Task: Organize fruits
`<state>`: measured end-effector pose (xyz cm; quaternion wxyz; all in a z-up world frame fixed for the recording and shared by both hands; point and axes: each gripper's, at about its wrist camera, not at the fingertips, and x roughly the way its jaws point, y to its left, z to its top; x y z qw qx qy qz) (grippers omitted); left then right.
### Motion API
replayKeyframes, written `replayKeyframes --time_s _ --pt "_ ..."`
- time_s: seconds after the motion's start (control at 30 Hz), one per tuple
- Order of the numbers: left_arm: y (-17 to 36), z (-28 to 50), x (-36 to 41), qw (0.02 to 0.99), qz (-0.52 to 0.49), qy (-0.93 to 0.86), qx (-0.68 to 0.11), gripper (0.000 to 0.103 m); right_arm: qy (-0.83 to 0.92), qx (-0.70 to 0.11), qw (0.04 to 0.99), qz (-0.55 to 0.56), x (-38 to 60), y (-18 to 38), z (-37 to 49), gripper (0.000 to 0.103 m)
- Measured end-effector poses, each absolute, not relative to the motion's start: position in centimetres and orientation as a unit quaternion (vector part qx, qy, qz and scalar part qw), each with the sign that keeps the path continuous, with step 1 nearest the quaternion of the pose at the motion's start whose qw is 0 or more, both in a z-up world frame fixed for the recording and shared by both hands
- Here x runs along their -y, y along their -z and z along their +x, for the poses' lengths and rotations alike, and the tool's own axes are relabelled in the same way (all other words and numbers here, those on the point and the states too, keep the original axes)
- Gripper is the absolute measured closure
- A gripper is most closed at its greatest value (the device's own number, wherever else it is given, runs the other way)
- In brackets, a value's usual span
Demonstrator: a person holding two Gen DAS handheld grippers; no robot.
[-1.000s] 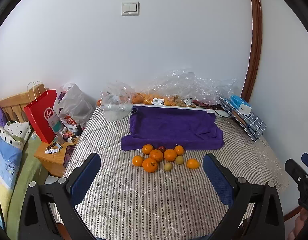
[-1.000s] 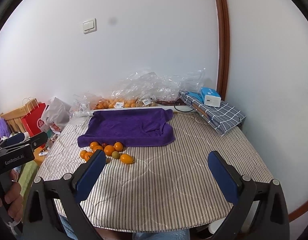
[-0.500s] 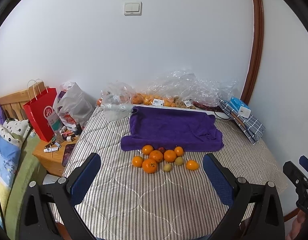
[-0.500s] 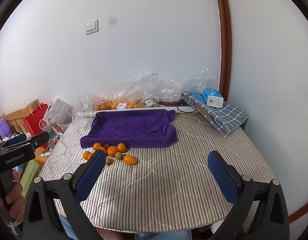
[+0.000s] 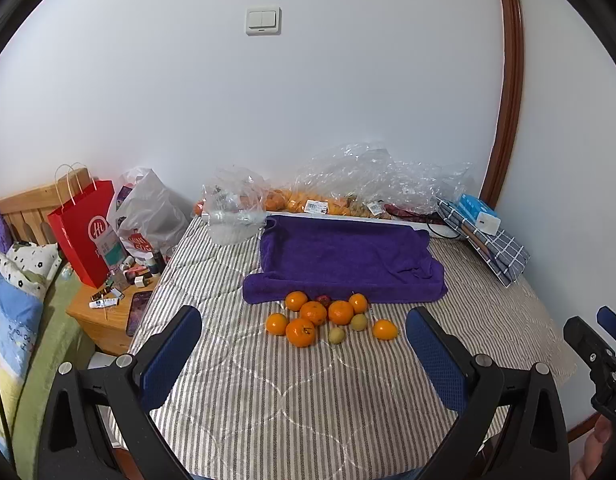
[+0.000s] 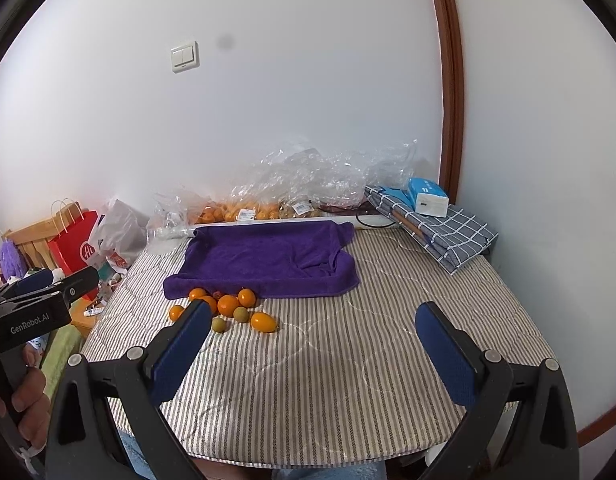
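Where "GenRobot.AI" marks left hand-held gripper, oranges beside

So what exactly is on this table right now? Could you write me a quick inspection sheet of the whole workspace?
Surface: striped quilted cover on the table.
Job's things: loose cluster of orange fruits with two small greenish ones, just in front of the purple towel; one oval orange fruit at the right end.
Clutter: clear plastic bags with more fruit by the wall; blue checked fabric with a blue-white box on it.
Grippers: left gripper and right gripper, jaws wide apart, holding nothing.
Cables: dark cable behind the towel.
Surroundings: white wall, light switch, red shopping bag, wooden nightstand.
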<state>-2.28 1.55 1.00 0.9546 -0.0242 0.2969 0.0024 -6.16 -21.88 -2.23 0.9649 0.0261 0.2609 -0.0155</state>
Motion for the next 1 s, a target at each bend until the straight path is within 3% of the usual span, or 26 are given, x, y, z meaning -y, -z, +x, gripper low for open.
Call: replayKeyframes --time_s 0.63,0.73,1.0 --pt "0.8 -0.3 -3.8 0.951 -0.033 -0.005 -0.307 0.0 0.01 -0.273 0.961 0.026 21.1 4.1 -3.6 0.004" --pt "1.5 0.8 -4.4 0.947 -0.044 0.003 -0.32 0.005 0.002 -0.279 0.96 0.03 20.9 4.8 -2.4 0.004" --pt "4.8 3.4 -5.2 0.943 -0.037 0.012 -0.33 0.008 -0.021 -0.307 0.951 0.035 20.3 7.7 1.0 0.016"
